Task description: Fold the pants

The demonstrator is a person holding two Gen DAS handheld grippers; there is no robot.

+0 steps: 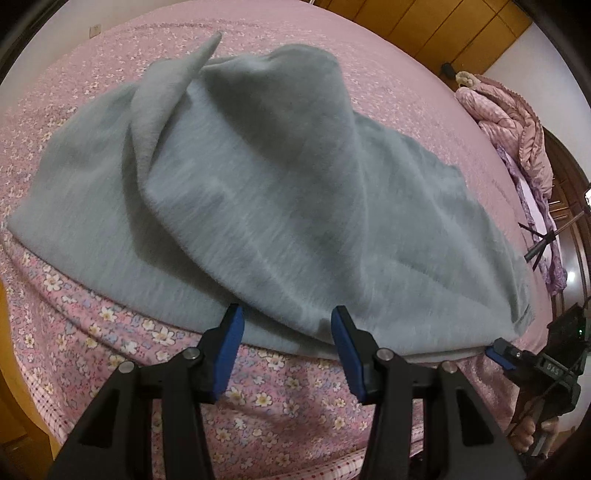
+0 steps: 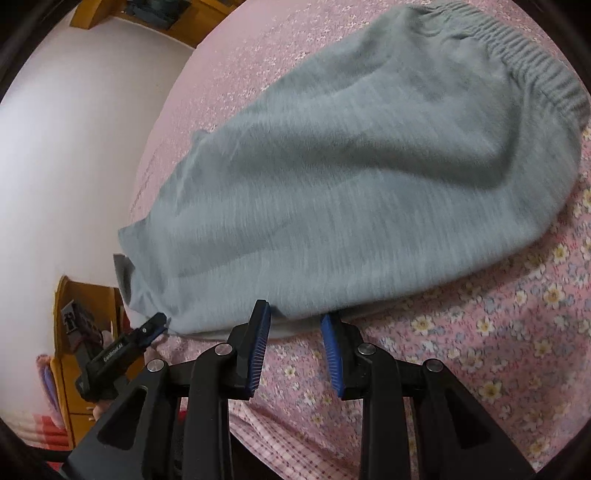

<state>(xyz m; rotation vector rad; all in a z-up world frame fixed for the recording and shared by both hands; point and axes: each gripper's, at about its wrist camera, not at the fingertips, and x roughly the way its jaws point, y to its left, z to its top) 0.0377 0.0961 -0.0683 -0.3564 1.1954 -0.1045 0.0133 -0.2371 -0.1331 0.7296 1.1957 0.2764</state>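
Grey pants (image 1: 258,192) lie bunched on a pink floral bed; a leg end sticks up at the back. In the right wrist view the pants (image 2: 351,177) show their ribbed waistband (image 2: 535,62) at the upper right. My left gripper (image 1: 287,317) is open, its blue pads at the pants' near edge with nothing between them. My right gripper (image 2: 295,317) is open at the near hem, the cloth edge just above its pads. Each gripper shows in the other view: the right (image 1: 498,352) at the pants' right corner, the left (image 2: 159,323) at the left corner.
The pink floral bedspread (image 1: 258,398) covers the bed, and its near edge drops off below the grippers. A crumpled pink quilt (image 1: 513,125) lies at the far right. Wooden wardrobes (image 1: 424,22) stand behind. A white wall (image 2: 74,147) and wooden furniture (image 2: 74,295) are on the left.
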